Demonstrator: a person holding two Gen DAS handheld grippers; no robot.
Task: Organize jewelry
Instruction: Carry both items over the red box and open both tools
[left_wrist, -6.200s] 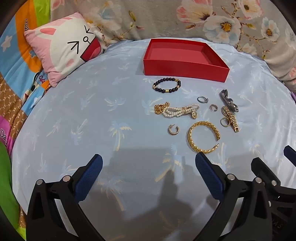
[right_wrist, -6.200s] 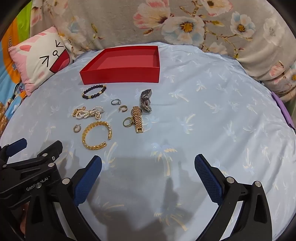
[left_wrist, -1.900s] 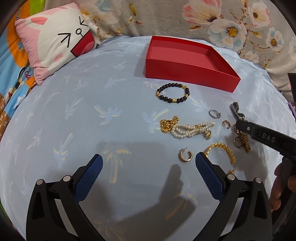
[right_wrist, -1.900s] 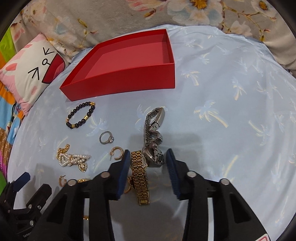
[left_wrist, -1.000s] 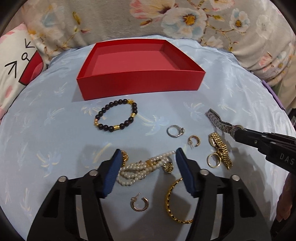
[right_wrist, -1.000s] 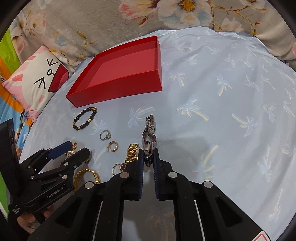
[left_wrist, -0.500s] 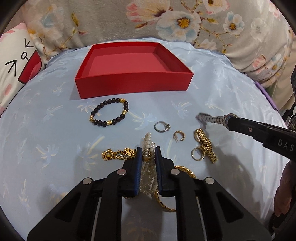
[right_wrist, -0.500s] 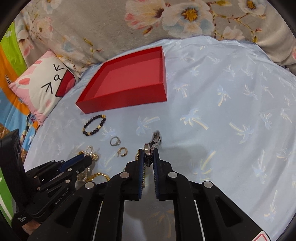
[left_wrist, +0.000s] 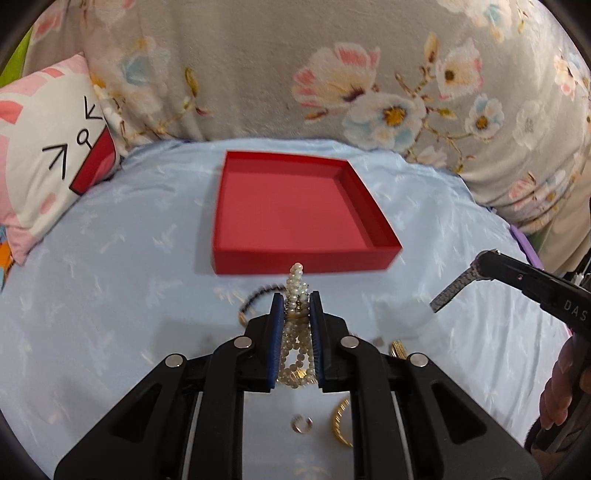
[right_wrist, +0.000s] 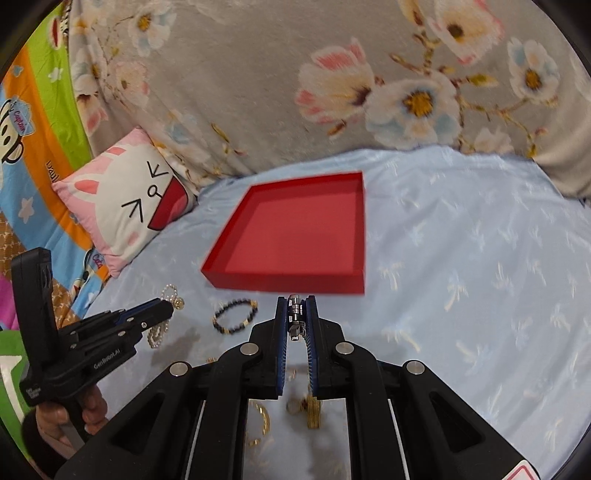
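Note:
My left gripper (left_wrist: 296, 302) is shut on the pearl bracelet (left_wrist: 296, 288) and holds it above the sheet, just in front of the empty red box (left_wrist: 291, 210). My right gripper (right_wrist: 295, 308) is shut on the silver watch (right_wrist: 294, 314), lifted near the front wall of the red box (right_wrist: 295, 236). In the left wrist view the silver watch (left_wrist: 452, 291) hangs from the right gripper at the right. In the right wrist view the pearl bracelet (right_wrist: 170, 295) dangles from the left gripper (right_wrist: 168, 308) at the left.
On the light blue sheet (right_wrist: 480, 277) lie a black bead bracelet (right_wrist: 236, 317), a gold watch (right_wrist: 314, 413), a gold bangle (left_wrist: 341, 424) and a hoop earring (left_wrist: 301, 424). A cat-face pillow (right_wrist: 125, 199) lies at the left. A floral blanket (left_wrist: 332, 74) lies behind the box.
Both grippers have risen from the sheet with their pieces and moved toward the red box. The pearl bracelet now hangs clear of the sheet; the watch is lifted too.

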